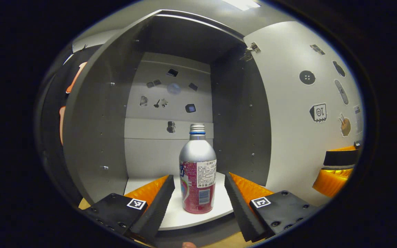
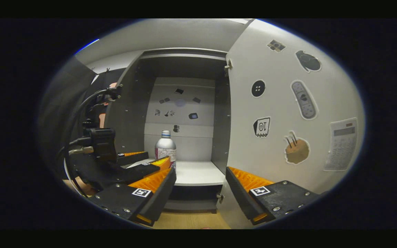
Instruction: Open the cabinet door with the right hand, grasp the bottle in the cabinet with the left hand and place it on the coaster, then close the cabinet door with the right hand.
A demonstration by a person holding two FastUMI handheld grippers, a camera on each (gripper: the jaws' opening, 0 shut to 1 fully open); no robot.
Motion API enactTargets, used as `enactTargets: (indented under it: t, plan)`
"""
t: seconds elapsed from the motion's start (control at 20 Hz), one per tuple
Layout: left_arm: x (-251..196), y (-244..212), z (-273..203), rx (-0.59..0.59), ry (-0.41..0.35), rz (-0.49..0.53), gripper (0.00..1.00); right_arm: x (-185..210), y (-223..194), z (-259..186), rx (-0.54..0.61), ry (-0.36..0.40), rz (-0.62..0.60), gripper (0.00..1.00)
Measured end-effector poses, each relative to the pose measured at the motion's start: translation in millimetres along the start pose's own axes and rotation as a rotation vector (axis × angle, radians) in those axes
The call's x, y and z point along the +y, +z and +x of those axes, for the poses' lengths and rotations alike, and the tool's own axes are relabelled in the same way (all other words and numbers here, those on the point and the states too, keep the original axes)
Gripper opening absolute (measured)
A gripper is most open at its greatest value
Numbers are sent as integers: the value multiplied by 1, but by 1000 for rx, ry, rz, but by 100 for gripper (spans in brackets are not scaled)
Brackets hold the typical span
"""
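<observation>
Silver bottle (image 1: 197,168) upright between the released left gripper's (image 1: 199,187) fingers, untouched.

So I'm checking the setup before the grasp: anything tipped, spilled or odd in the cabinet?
Nothing stands out. The bottle stands upright on the shelf, capped, no spill. The door is swung open, and the left gripper is open around the bottle.
</observation>
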State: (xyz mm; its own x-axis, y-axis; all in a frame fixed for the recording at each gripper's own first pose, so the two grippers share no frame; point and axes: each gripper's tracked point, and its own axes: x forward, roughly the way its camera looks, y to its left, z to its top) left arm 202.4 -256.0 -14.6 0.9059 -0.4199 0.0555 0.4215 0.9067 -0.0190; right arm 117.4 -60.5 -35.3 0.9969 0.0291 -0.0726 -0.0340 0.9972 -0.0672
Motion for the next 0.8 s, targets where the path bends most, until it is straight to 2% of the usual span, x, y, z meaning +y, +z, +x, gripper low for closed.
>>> enactTargets:
  t: [0.15,0.2,0.25,0.8]
  plan:
    - [3,-11,19,17,7,9,95,-3,-6,10,-8,-3,-13,89]
    - [2,-14,24,21,6,12,95,-3,-8,12,-8,-3,-10,94]
    - [2,-16,29,23,5,15,95,-3,-10,14,-6,3,-5,89]
    - [-3,-26,47,56,27,49,93,-8,-14,16,-6,54,13,89]
